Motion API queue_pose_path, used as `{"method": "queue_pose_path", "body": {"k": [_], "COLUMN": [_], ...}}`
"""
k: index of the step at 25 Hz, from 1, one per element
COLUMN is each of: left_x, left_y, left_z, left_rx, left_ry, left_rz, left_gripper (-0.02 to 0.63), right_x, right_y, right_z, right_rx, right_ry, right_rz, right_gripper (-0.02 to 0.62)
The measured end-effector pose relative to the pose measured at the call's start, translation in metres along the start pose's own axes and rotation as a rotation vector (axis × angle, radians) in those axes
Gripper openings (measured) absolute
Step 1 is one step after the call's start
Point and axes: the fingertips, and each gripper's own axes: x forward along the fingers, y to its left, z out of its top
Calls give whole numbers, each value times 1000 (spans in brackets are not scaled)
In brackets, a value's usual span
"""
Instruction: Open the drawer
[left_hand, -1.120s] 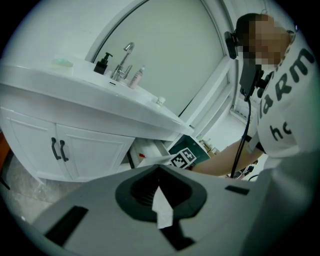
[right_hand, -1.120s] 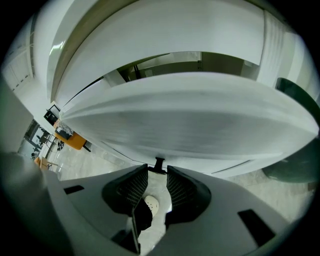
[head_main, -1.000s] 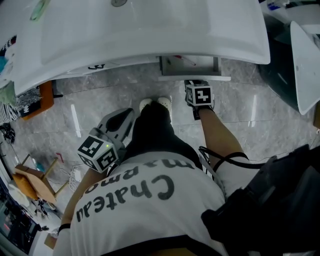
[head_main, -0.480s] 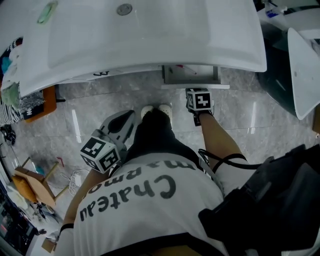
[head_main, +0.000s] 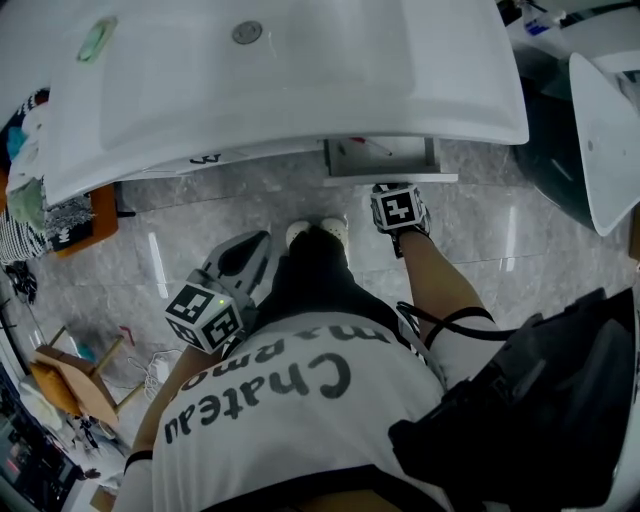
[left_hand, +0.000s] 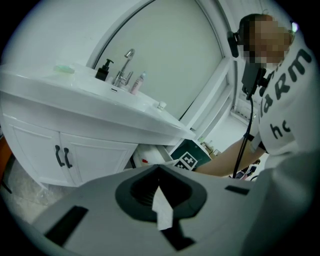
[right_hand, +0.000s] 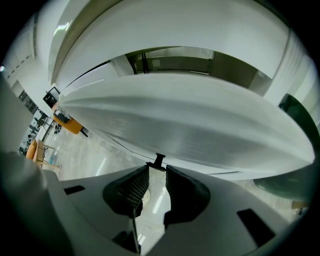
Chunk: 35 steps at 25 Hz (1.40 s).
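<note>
Under the white vanity top (head_main: 280, 80) a white drawer (head_main: 380, 155) stands pulled out a short way, with small items inside. My right gripper (head_main: 395, 195) points steeply down at the drawer's front edge, its marker cube on top. In the right gripper view the curved white drawer front (right_hand: 190, 130) fills the frame. A small black handle (right_hand: 159, 160) sits at the tips of my right gripper (right_hand: 156, 167). Its jaws are closing, with a gap still showing between the pads. My left gripper (head_main: 258, 243) hangs by the person's left leg, shut and holding nothing (left_hand: 159, 187).
Two cabinet doors with black handles (left_hand: 62, 156) are left of the drawer. A faucet (left_hand: 125, 62) and a soap bottle (left_hand: 104, 70) stand on the vanity. A white fixture (head_main: 605, 120) is at the right, an orange stool (head_main: 92, 200) and a wooden chair (head_main: 70, 365) at the left.
The head view has slid a little, so the vanity sits lower in the picture. The drawer stands out as far as before, and both grippers keep their places.
</note>
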Motion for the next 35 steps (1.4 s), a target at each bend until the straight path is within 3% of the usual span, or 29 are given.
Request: {"method": "queue_pose_path", "body": {"k": [4,12,13,17,26,31,35], "left_x": [2,4,5,13,36,25,16], "left_y": [-1,3,5,7,-3,-21,-38], "left_z": [-1,6,7,9,66,103,140], "left_rx": [14,50,54,85,128,141,181], "left_ry": [10,24,28,46,-28,-63,-121], "left_rz": [-5,-25,-25,-9,-46,-92,-135], "left_gripper": [8,8,8,7,8,8,8], "right_x": [0,-25,-33,-73,-213,-292,-344], "right_y": [-2,-9,-9,-9,-16,9,20], "right_z": [2,4,6,6,62,106,140], "right_rx": [27,75,98,205,347,269,162], "right_ry": [-14,-162,-187,-262,-581,-766,-873], "right_rz": [13,1,1,5,49,80,37], "right_gripper": [115,113,89,22,11,11,11]}}
